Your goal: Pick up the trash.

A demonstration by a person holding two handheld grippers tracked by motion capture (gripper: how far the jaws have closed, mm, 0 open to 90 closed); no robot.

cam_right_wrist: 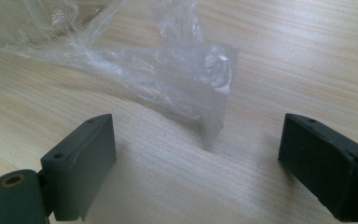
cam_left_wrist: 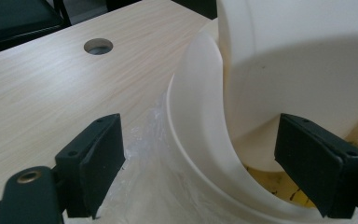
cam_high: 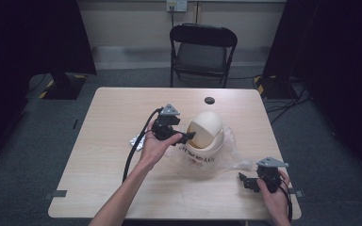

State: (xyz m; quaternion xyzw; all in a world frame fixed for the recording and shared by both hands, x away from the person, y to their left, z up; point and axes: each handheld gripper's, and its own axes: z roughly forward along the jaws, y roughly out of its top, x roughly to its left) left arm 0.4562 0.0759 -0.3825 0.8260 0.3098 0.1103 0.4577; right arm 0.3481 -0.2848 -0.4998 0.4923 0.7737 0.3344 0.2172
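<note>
Left gripper (cam_high: 187,137) spread, jaws straddling rim of cream swing-lid bin (cam_high: 206,136) mid-tabletop (cam_high: 113,122). Right gripper (cam_high: 243,180) spread, aimed at clear plastic bag (cam_right_wrist: 186,88) edge. Bin likely light, stiff, smooth; grip rim. Bag flimsy, slippery.

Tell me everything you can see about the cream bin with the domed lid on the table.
The cream bin stands near the table's middle, a small plastic-looking tub with printed lettering on its side and a rounded domed lid, its swing flap tilted inward. Clear plastic bag film spreads around its base toward the right gripper. The left gripper is open, its jaws straddling the lid's rim at the opening, not clamped. In the left gripper view the inside looks yellowish.
</note>
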